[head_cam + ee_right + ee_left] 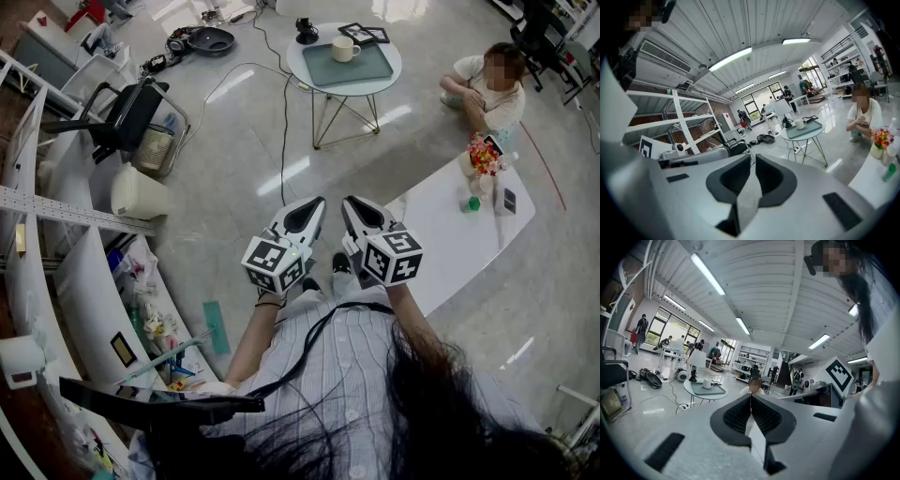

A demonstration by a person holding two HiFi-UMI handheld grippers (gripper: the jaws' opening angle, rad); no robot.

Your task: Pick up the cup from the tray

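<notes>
1. The left claw is clenched: in the left gripper view its jaws meet with nothing between them
2. The right claw is likewise clenched on nothing, its jaws pressed together in the right gripper view
3. Both claws are held side by side in front of the person, over the grey floor
4. The cup, white with a handle, stands upright on the grey-green tray
5. The tray lies on a round worktop with thin metal legs, well apart from both claws
6. A long white worktop with flowers lies to the right, and a person sits on the floor beyond it
</notes>
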